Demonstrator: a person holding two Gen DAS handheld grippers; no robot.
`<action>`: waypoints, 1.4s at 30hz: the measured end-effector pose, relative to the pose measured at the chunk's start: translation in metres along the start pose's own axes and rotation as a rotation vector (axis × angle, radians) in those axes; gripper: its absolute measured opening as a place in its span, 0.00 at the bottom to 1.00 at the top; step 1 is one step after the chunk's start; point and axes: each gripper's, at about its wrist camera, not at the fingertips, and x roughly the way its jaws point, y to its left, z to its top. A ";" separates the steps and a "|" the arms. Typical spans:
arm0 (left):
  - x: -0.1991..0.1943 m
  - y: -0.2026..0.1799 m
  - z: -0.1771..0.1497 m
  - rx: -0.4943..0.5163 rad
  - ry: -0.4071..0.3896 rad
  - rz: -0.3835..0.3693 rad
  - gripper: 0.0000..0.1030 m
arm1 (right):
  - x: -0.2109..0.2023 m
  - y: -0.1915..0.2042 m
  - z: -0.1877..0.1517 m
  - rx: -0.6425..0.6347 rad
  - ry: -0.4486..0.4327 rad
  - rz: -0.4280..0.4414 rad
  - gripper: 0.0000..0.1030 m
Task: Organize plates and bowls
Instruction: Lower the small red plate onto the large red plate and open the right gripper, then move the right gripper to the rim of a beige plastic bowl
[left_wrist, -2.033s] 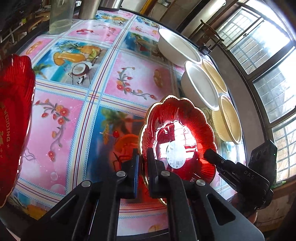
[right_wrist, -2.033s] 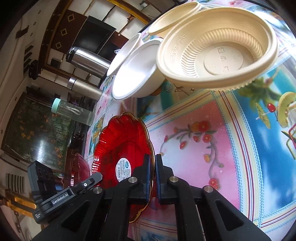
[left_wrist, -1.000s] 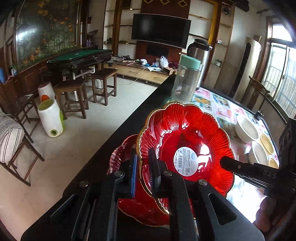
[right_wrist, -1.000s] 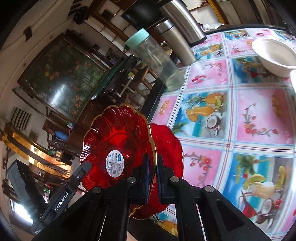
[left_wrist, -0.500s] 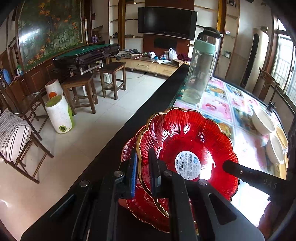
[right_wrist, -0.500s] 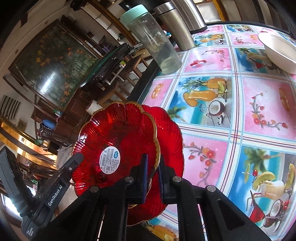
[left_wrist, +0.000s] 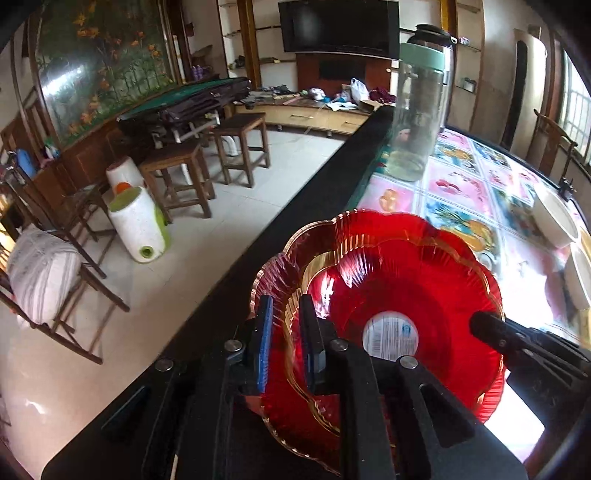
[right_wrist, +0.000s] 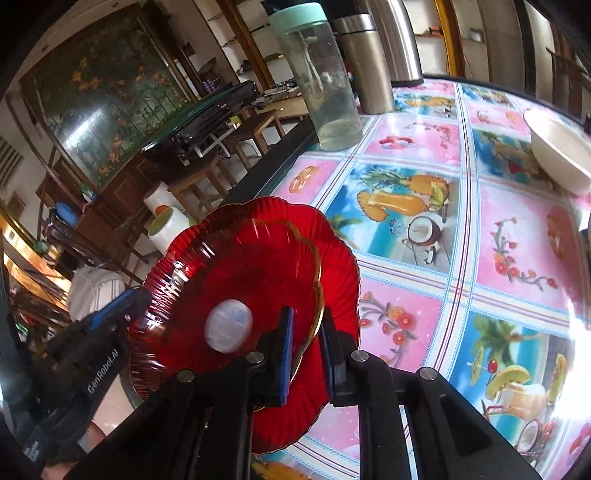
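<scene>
The top red plate (left_wrist: 399, 280) covers most of the red plate under it (left_wrist: 280, 406). The round sticker (right_wrist: 229, 330) is too blurry to read. The white bowl (right_wrist: 557, 151) is cut off by the edge. Black fingers (left_wrist: 314, 347) hide part of the plate's rim.

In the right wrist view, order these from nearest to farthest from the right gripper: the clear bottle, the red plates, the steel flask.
1. Red plates: between the right gripper fingers, at the table's near edge.
2. Clear bottle: upright, farther along that edge.
3. Steel flask: just behind the bottle, to its right.
</scene>
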 end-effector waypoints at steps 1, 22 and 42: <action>-0.001 0.002 0.001 -0.006 -0.003 0.004 0.12 | -0.003 0.001 0.000 -0.010 -0.015 -0.010 0.17; -0.076 -0.100 -0.021 0.191 -0.120 -0.257 0.46 | -0.102 -0.151 -0.034 0.236 -0.308 -0.019 0.49; -0.095 -0.336 -0.048 0.426 0.359 -0.729 0.66 | -0.254 -0.368 -0.064 0.408 -0.358 -0.109 0.75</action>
